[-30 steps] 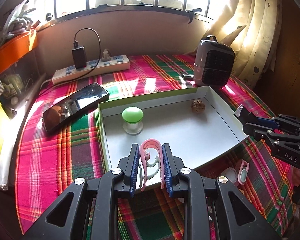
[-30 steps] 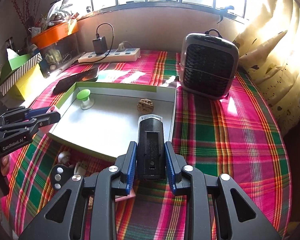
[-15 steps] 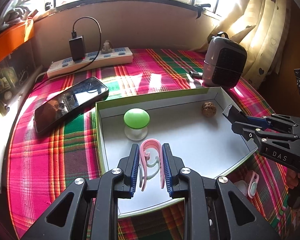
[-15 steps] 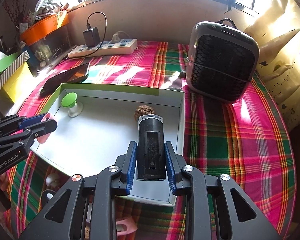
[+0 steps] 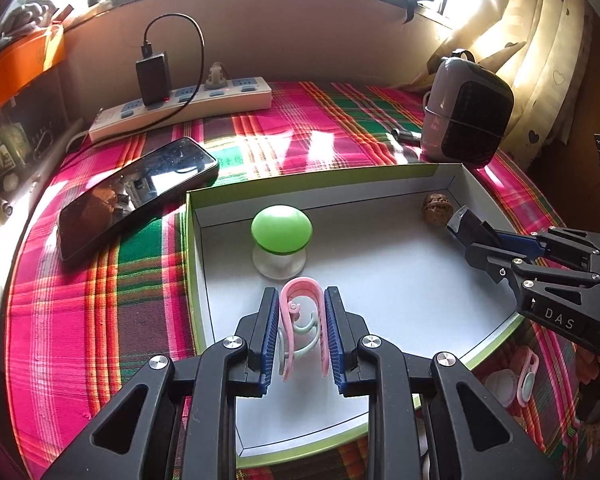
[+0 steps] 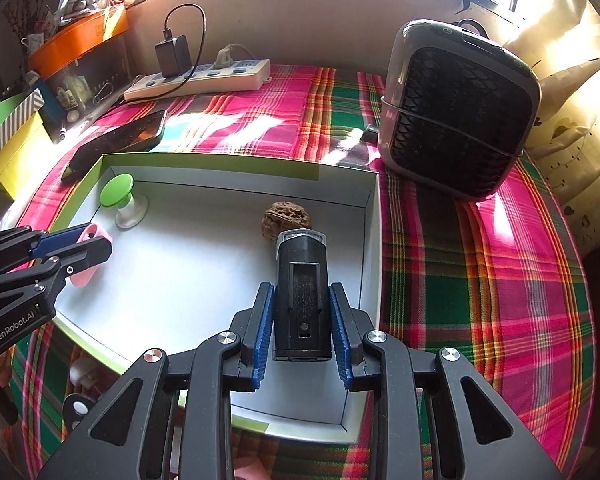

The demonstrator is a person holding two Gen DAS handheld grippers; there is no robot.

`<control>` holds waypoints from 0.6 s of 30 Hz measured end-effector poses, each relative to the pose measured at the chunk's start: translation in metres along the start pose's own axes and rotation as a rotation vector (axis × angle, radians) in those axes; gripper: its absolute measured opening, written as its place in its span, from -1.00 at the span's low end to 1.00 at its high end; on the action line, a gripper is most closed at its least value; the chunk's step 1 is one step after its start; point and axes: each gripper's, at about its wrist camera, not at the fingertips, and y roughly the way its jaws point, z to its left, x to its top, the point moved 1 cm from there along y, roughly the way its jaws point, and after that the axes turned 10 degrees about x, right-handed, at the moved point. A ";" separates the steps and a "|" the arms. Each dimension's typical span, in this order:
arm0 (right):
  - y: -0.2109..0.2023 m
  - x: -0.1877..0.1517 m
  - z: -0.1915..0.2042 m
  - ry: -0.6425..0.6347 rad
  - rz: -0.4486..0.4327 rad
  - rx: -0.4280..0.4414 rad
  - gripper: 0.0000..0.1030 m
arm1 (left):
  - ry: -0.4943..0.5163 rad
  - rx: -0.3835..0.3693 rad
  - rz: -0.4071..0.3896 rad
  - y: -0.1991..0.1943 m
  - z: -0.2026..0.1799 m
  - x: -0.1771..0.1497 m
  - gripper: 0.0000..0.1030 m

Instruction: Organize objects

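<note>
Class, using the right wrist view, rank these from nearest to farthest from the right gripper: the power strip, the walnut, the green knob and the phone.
From the right gripper:
1. Walnut, just ahead inside the box.
2. Green knob, box's far left corner.
3. Phone, on the cloth beyond the box, left.
4. Power strip, by the back wall.

Glossy phone (image 5: 136,196), woven tablecloth (image 5: 80,312), wrinkled walnut (image 6: 286,220)

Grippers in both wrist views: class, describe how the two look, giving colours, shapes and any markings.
Each gripper is black plastic with angular arms, triangular cut-outs and silver round screw heads. The left gripper and right gripper both carry blue ribbed pads inside the fingers. Side lettering reads "GenRobot.AI" in white on the left one and "DAS" on the right one. No cables or sleeves show.
</note>
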 end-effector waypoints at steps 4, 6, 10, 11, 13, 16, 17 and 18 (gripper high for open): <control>0.003 0.001 0.002 -0.004 0.002 -0.001 -0.45 | 0.003 0.010 -0.001 0.002 0.000 0.000 -0.59; 0.005 0.001 0.004 -0.011 0.000 -0.014 -0.45 | 0.004 0.014 -0.001 0.003 0.000 0.000 -0.59; 0.008 0.002 0.006 -0.018 -0.001 -0.021 -0.45 | 0.011 0.030 -0.008 0.004 -0.001 0.001 -0.59; 0.009 0.002 0.006 -0.019 -0.001 -0.021 -0.45 | 0.016 0.038 -0.010 0.005 -0.001 0.000 -0.59; 0.010 0.002 0.007 -0.024 -0.003 -0.028 -0.45 | 0.013 0.030 -0.010 0.005 -0.001 0.000 -0.59; 0.010 0.001 0.008 -0.026 -0.007 -0.030 -0.45 | 0.012 0.035 -0.011 0.005 -0.001 0.001 -0.59; 0.010 0.001 0.007 -0.026 -0.008 -0.030 -0.45 | 0.014 0.037 -0.012 0.006 -0.002 0.001 -0.59; 0.010 0.002 0.007 -0.027 -0.011 -0.031 -0.45 | 0.015 0.039 -0.013 0.006 -0.002 0.001 -0.59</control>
